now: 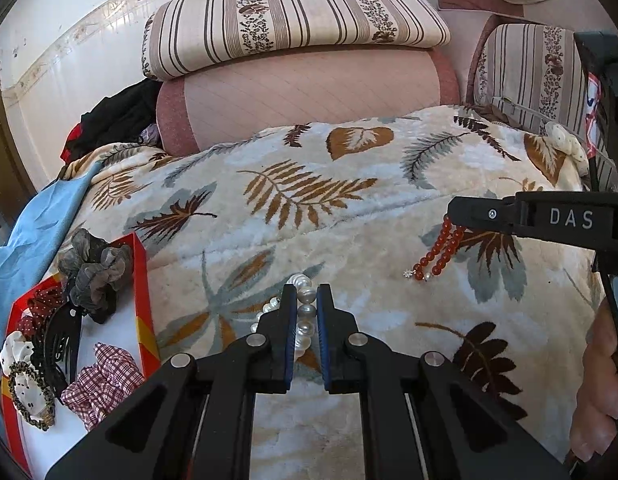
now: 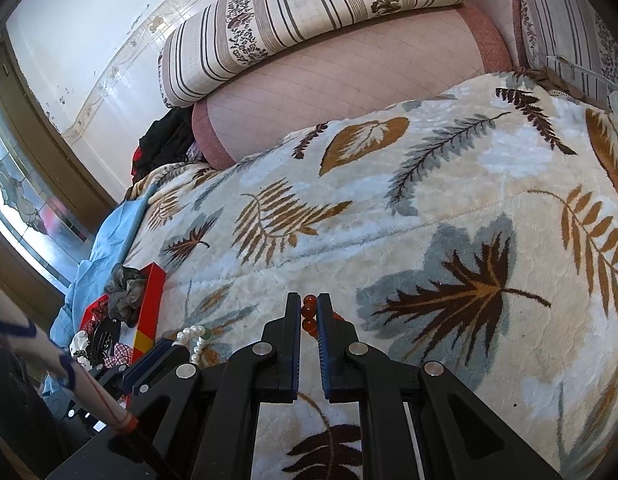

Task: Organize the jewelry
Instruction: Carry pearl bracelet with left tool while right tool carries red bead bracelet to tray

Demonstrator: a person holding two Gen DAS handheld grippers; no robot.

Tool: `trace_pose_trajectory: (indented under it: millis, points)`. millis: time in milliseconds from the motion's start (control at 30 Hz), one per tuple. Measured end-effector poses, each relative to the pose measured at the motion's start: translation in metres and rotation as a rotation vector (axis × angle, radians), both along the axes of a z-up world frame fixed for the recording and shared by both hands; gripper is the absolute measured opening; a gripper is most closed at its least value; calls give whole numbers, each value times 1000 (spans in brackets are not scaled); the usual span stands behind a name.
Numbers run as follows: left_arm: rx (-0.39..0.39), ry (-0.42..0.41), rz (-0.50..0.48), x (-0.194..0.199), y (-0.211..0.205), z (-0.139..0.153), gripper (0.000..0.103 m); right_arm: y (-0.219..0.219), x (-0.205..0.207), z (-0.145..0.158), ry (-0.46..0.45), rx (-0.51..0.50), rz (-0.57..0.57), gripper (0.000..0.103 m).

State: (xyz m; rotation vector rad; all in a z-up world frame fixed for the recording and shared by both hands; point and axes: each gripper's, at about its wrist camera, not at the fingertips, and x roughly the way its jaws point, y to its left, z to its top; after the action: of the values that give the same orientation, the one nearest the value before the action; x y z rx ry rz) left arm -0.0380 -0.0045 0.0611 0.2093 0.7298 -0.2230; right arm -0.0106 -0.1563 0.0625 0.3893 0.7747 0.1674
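Observation:
My left gripper is shut on a white pearl bracelet, whose beads run between the jaws and spill out to the left over the leaf-patterned blanket. The pearls also show in the right wrist view. My right gripper is shut on a red bead bracelet. In the left wrist view the red bracelet hangs down from the right gripper's fingers above the blanket. A red-rimmed box with a white floor lies at the left and holds scrunchies and a black hair comb.
The leaf-patterned blanket covers the bed. Striped pillows and a pink bolster lie at the back. A blue cloth and dark clothes are at the left. A white scrunchie lies at the far right.

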Motion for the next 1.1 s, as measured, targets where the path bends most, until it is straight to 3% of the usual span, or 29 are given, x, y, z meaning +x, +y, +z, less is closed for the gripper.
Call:
trace_pose_trajectory:
  millis: [500, 1100]
  points:
    - [-12, -17, 5, -5, 0, 8, 9, 0, -4, 6, -19, 5, 2, 8]
    - [-55, -63, 12, -25, 13, 30, 9, 15, -46, 37, -77, 16, 5, 8]
